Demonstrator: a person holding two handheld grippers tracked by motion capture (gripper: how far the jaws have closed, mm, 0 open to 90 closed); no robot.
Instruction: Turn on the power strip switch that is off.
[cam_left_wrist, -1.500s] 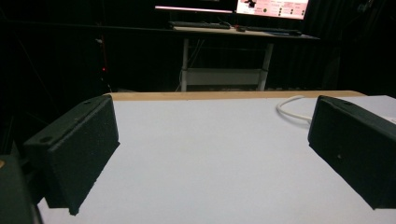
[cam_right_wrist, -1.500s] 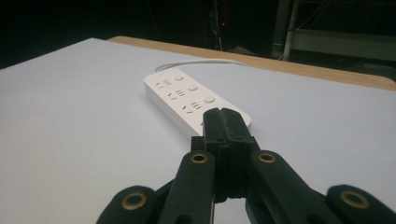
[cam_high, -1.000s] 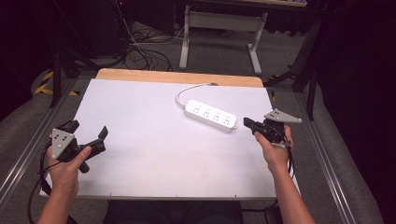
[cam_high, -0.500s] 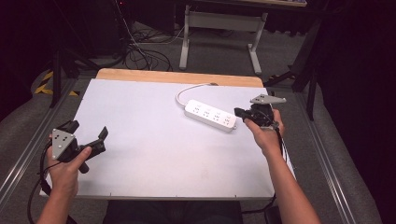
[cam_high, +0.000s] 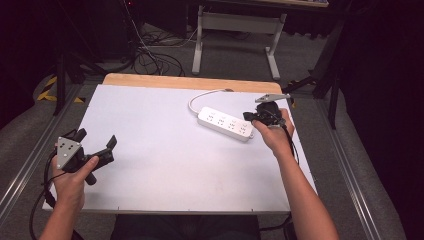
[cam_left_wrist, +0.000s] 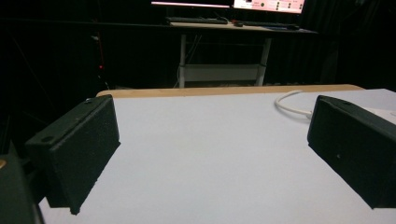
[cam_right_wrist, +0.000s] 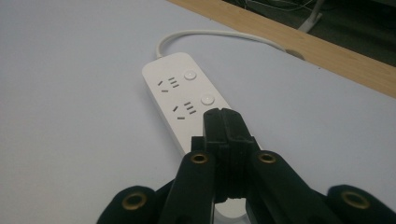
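A white power strip (cam_high: 225, 123) lies flat on the right half of the white table (cam_high: 165, 165), its cable (cam_high: 200, 97) looping toward the far edge. My right gripper (cam_high: 252, 116) hovers over the strip's right end. In the right gripper view its jaws (cam_right_wrist: 223, 116) are pressed together with nothing between them, low above the power strip (cam_right_wrist: 180, 91) with its sockets and round buttons. My left gripper (cam_high: 96, 139) stands open near the table's left front, far from the strip. In the left gripper view the gripper (cam_left_wrist: 210, 154) has wide-apart jaws framing bare table and the distant cable (cam_left_wrist: 289, 105).
A wooden strip (cam_high: 190, 82) runs along the table's far edge. Metal rails (cam_high: 30, 160) flank both sides. Behind the table stand a white desk frame (cam_high: 235, 25) and loose cables on the floor (cam_high: 150, 55).
My right gripper has moved left and away from me, from the table's right edge to above the power strip's right end. The left gripper has stayed put.
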